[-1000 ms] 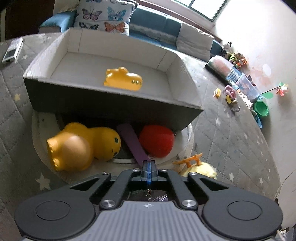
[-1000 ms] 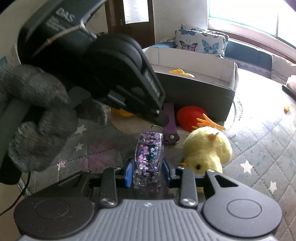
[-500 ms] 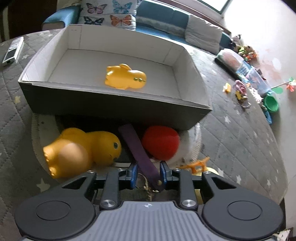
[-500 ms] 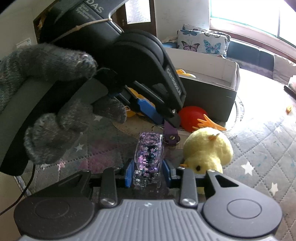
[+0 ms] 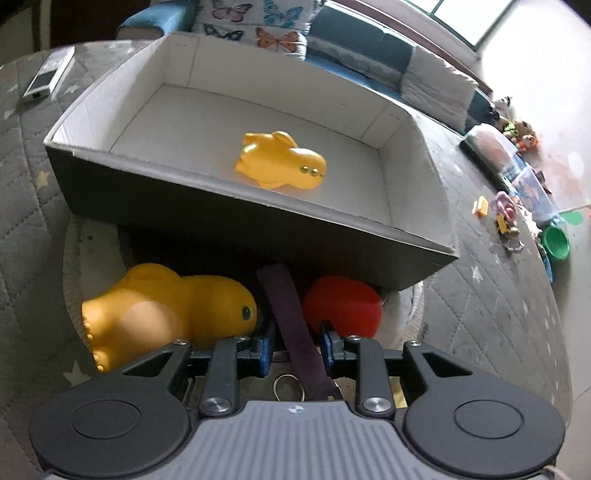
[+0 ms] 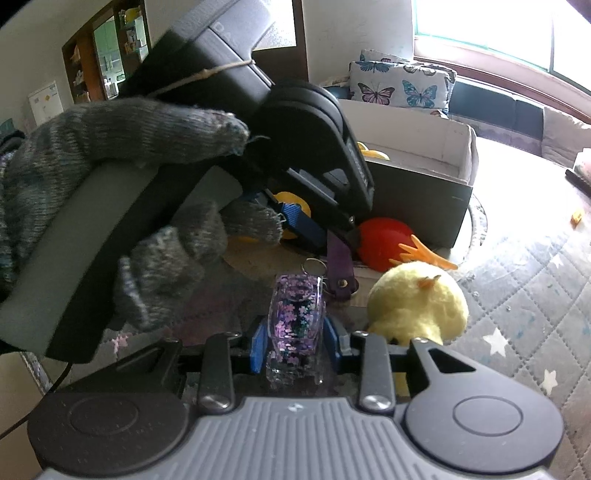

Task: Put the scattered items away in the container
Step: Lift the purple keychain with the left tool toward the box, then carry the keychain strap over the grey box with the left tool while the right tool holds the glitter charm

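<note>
A grey box (image 5: 243, 218) with a white inside holds a yellow toy (image 5: 280, 164). In front of it lie a yellow duck (image 5: 166, 310), a red ball (image 5: 343, 306) and a purple strap (image 5: 290, 314) with a key ring (image 5: 288, 386). My left gripper (image 5: 295, 347) is open, its blue pads on either side of the strap. The right wrist view shows this left gripper (image 6: 332, 236) held by a gloved hand (image 6: 122, 192). My right gripper (image 6: 295, 343) is shut on a clear case with purple flowers (image 6: 297, 317). A yellow plush chick (image 6: 417, 306) lies beside it.
The box stands on a round white mat (image 5: 74, 251) on a grey quilted cover. A remote (image 5: 44, 79) lies at the far left. Small toys and a green cup (image 5: 557, 243) are scattered at the right. A sofa with a butterfly cushion (image 5: 273, 14) stands behind.
My left gripper went from shut to open and moved forward, so the purple strap now lies between its pads. The right gripper stayed shut on the flowered case.
</note>
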### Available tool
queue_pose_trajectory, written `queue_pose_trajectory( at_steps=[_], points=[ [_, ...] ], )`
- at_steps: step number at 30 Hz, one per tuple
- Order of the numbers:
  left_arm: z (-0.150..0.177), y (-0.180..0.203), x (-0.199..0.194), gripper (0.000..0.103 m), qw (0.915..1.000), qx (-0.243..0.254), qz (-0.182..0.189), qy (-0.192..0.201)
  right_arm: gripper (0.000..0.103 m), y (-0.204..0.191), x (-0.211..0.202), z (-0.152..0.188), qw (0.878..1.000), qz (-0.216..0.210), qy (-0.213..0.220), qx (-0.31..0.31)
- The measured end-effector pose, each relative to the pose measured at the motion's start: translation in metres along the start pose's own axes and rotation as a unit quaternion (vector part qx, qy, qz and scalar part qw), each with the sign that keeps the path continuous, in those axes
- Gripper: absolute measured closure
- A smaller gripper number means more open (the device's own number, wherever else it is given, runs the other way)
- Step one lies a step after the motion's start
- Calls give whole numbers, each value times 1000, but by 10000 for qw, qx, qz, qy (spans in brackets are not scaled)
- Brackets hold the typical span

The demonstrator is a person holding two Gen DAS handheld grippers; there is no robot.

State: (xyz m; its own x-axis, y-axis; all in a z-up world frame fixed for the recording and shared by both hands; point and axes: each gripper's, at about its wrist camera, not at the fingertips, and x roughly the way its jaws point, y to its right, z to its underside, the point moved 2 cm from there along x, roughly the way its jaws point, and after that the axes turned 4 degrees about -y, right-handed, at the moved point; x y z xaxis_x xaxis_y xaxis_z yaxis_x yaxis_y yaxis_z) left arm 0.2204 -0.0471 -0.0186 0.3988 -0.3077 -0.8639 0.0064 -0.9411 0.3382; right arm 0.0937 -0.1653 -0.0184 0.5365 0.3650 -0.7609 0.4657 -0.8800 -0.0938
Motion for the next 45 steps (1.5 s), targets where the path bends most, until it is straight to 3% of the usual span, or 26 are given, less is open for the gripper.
queue_pose_trajectory(
  at_steps=[11,14,19,31,45],
  points=[
    [-5,5,4,77,9997,94,-147,140,74,2,0,0,10000,-27,32,40],
    [-3,1,3,93,9997,62,-103,194,78,2,-1,1,9999,-9,68,100],
    [0,-3,-9,100,9992,90,56,396,78,3,-3,2,9998,30,97,186],
    [5,-5,-37,102,9969,66,321,721,78,4,-15,3,9992,147,269,241],
    [-3,-2,-79,102,9913,92,524,1208,78,10,-36,-23,9974,273,653,131]
  ],
)
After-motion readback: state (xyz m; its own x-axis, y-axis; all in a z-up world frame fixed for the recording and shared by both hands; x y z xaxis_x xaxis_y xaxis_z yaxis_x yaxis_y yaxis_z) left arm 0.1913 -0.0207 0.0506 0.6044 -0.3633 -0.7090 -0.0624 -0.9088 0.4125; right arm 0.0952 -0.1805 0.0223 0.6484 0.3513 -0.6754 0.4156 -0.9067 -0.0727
